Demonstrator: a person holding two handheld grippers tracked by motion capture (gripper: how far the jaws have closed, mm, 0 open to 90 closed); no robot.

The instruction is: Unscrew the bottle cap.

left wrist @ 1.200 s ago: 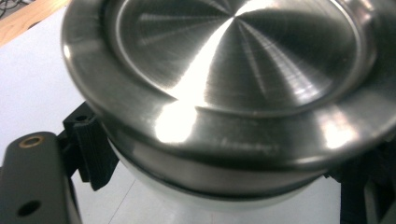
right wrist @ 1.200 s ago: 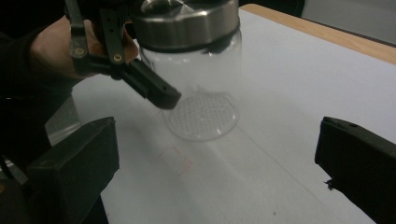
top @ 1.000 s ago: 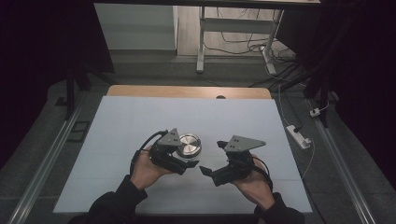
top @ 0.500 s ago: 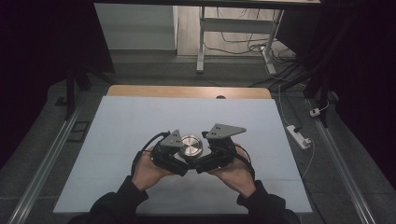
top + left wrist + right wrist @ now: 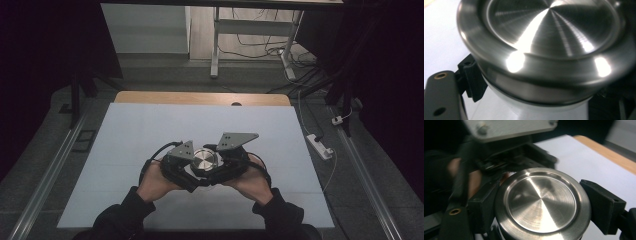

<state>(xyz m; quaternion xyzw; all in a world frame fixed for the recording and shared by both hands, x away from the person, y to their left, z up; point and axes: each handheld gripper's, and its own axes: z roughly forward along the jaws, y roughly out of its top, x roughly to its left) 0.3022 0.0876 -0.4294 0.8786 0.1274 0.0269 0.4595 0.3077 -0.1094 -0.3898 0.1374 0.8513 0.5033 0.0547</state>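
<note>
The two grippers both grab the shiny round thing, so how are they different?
The left gripper holds below the rim; the right gripper has just closed, its jaws flanking the metal lid. The left's grey plate is small and the right's stands bigger. Both are black, hand-held and shut on the jar.

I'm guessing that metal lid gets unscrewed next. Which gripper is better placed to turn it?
Probably the right gripper: its jaws have just closed on the metal lid's rim, one each side. The left gripper grips the white jar below, steadying it.

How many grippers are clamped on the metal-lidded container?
2: the left gripper holds the container from its left, and the right gripper, whose jaws have just been closing, grips its lid from the right.
</note>
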